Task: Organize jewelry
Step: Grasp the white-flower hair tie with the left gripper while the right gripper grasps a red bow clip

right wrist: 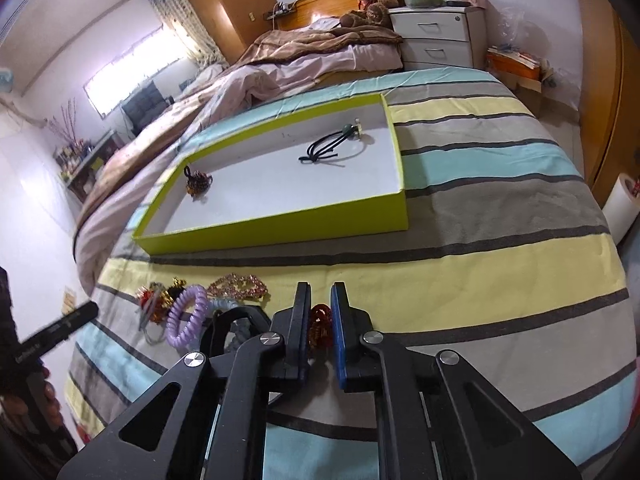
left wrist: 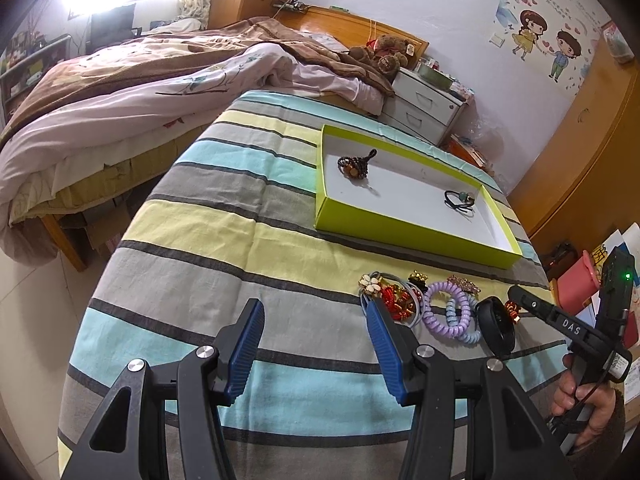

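Between the right gripper's (right wrist: 320, 320) nearly closed fingers, a red hair clip (right wrist: 319, 326) is pinched on the striped bed (right wrist: 500, 248); the green tray (right wrist: 280, 222) lies straight ahead. The left gripper (left wrist: 316, 344) is held open beside the pile.

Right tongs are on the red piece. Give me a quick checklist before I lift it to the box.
1. Red ornament between right tongs: ok.
2. Grip firm: cannot tell.
3. Black band and purple coil free of the ornament: cannot tell, they lie close.
4. Green box has bare floor for it: ok.
5. Left tongs open, off the pile: ok.
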### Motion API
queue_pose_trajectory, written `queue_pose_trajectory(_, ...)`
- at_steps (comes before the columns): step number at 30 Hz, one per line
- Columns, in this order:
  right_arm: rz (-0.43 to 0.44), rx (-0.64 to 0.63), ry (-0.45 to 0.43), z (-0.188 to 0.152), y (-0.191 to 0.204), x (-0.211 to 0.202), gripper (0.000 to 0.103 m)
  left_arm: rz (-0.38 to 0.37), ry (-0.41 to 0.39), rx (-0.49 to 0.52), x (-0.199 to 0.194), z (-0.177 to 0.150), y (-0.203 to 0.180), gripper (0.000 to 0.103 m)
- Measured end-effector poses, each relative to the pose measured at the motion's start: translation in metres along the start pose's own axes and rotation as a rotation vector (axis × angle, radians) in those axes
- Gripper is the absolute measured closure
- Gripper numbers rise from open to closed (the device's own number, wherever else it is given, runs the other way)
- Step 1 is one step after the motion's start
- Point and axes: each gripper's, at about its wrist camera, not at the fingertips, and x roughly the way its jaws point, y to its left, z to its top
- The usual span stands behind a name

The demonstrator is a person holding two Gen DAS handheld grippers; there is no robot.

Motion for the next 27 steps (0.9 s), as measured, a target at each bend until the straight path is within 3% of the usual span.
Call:
queue_pose_trajectory(5,0.022,0.030,-0.027,0.000,-0.008,-0.008,0.097,-0.017,0.021,0.009,0.006,-0.002,-0.002,0.050)
queue_pose_trajectory(18,-0.005,0.092,-0.085,0.003,-0.024,-0.024,0.097,-0.043,0.054,0.024,0.024,0.005,-0.005,0.050)
queue_pose_trajectory(27,0.023,0.115,-0.126,0.006,-0.027,-0.039,0.097,-0.079,0.080,0.073,0.033,0.008,-0.018,0.050)
